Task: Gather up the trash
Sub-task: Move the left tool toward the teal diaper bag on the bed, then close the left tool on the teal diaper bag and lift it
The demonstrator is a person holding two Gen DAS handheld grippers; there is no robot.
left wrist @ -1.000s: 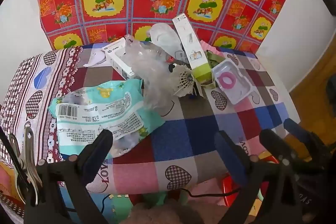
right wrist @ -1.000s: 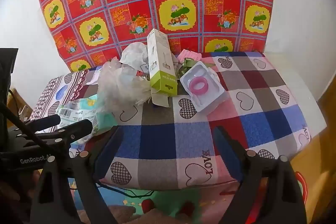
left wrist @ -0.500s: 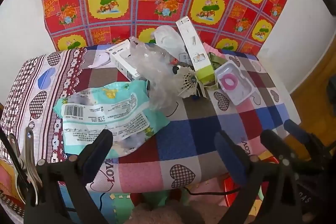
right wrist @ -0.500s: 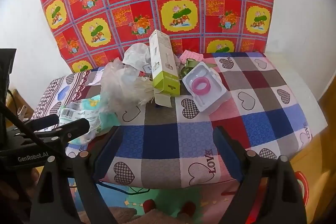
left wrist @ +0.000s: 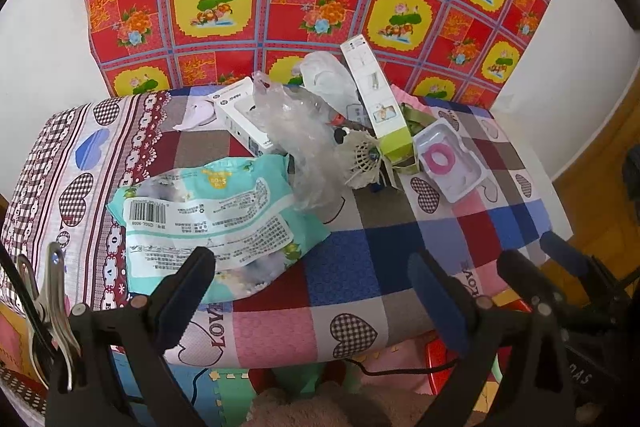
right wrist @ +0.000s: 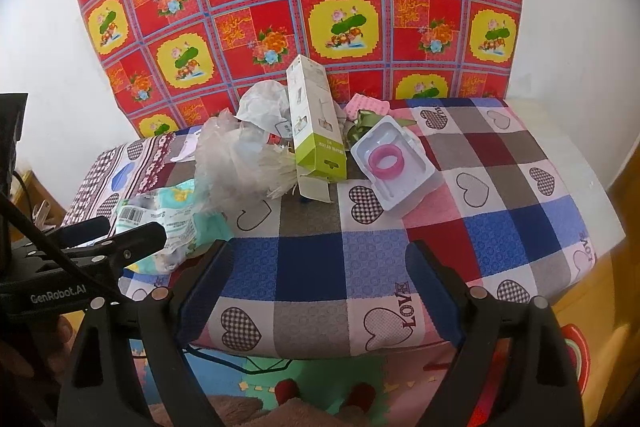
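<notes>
A: From my feed, the white box (left wrist: 244,123) is half buried under the clear plastic bag (left wrist: 304,143). Label's unreadable.

B: Same here, wipes packet (right wrist: 176,223) print is too tiny and partly behind the left gripper (right wrist: 124,231).

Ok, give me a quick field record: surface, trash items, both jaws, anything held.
surface: table under checked heart cloth
trash: teal wipes pack; crumpled clear plastic bag; green-and-white carton; white tray with a pink ring; white box
left gripper: jaws open, empty
right gripper: jaws open, empty
held: nothing
</notes>
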